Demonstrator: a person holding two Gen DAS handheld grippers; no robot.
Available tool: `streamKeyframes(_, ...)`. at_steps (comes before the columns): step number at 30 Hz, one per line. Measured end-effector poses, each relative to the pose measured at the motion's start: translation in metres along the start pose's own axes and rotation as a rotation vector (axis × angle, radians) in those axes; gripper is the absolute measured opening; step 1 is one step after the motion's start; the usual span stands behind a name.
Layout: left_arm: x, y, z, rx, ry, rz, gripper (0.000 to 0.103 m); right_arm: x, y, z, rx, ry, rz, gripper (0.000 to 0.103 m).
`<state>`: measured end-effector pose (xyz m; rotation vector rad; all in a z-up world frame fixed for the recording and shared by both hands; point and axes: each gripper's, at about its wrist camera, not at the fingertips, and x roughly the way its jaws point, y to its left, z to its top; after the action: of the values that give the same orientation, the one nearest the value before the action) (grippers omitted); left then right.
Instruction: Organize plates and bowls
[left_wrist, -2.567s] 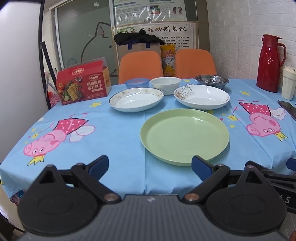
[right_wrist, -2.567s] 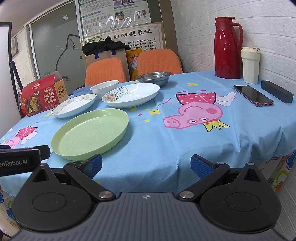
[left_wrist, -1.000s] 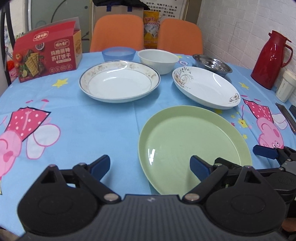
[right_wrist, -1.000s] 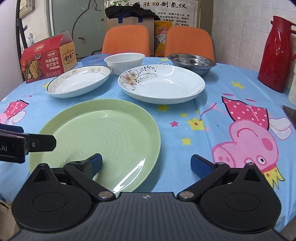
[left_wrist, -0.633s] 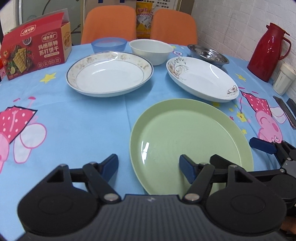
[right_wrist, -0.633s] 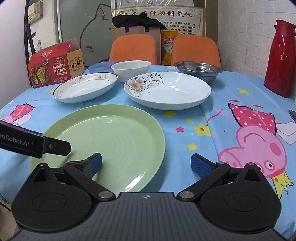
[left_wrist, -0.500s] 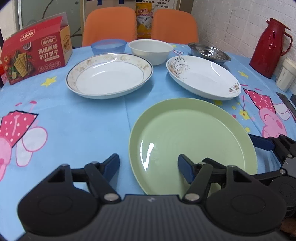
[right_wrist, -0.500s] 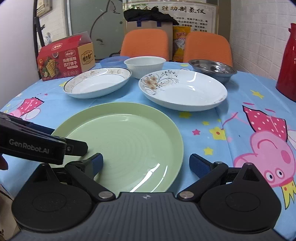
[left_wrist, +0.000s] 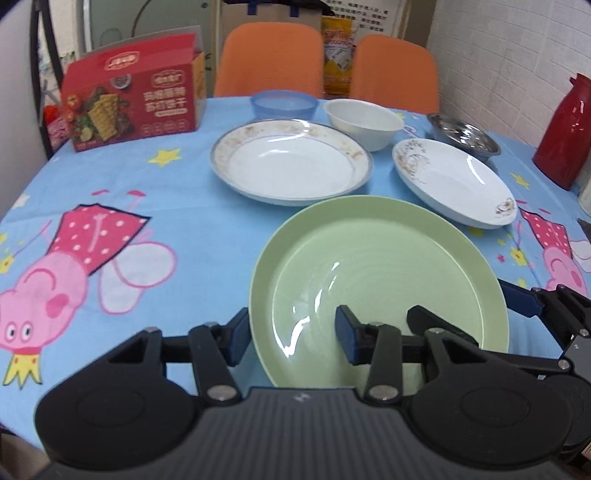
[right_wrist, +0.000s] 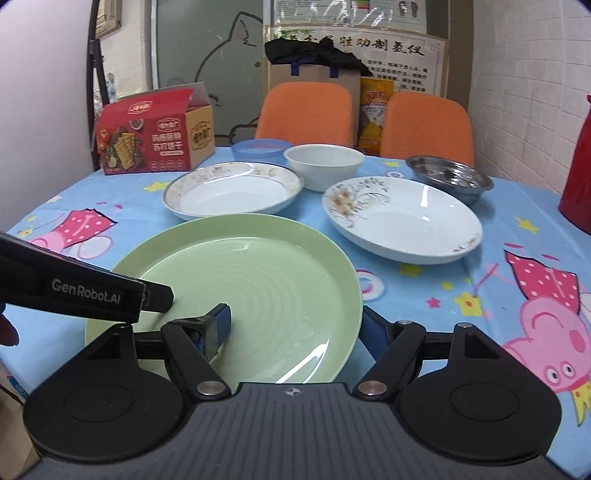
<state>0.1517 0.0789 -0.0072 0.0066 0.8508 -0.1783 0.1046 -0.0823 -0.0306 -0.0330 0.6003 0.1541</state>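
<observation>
Since the previous frames, both grippers, left (left_wrist: 291, 334) and right (right_wrist: 295, 325), have narrowed, still parted, straddling the green plate's (left_wrist: 376, 258) near rim on the blue tablecloth (left_wrist: 147, 206); orange chairs (right_wrist: 304, 110) behind.

The red thermos (right_wrist: 580, 173) is cut off at the right edge; wall poster (right_wrist: 354, 48) text (small) unreadable.

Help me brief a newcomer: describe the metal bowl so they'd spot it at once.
Start at the red jug by the brick wall. Just left of it, behind the floral plate, sits the metal bowl. It is the only shiny steel dish; its neighbours are white, blue or green.
</observation>
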Motion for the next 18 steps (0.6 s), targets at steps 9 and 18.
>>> streamKeyframes(9, 0.013, 0.043, -0.005, -0.062, 0.026, 0.06, 0.044, 0.037, 0.045, 0.005, -0.04, 0.054, 0.091, 0.103)
streamKeyframes(18, 0.015, 0.052, -0.002, -0.068, 0.002, 0.028, 0.074, 0.04, 0.039, 0.006, -0.048, 0.068, 0.139, 0.103)
